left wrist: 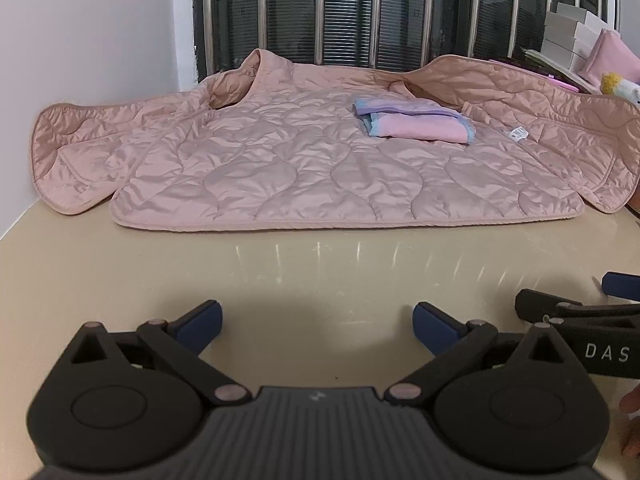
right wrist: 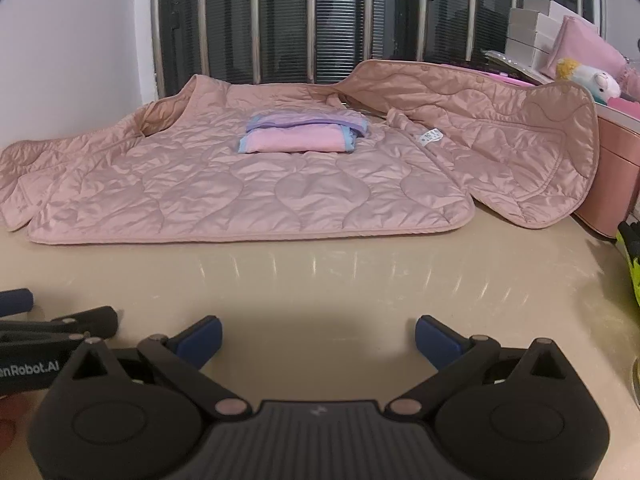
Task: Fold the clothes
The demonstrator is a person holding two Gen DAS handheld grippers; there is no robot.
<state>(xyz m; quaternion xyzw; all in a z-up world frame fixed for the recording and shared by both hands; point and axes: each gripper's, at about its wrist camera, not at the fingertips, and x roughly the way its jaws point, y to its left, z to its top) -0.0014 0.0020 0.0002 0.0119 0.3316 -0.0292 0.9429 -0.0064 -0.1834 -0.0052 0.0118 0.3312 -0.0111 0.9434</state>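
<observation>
Left wrist view: the left gripper, jaws spread and empty, sits at lower centre above the beige table. The quilted pink jacket lies opened flat across mid-frame, a folded pink cloth resting on it right of centre.

Right wrist view: the right gripper, likewise spread and empty, faces the jacket. The padding is probably light, soft and slippery; the bound hem offers the firmest hold.

Before you: glossy beige tabletop catching streaks of light, plain white wall to your left, dark window with slatted blinds behind pale vertical bars, stacked white boxes and pink storage box at your right.
</observation>
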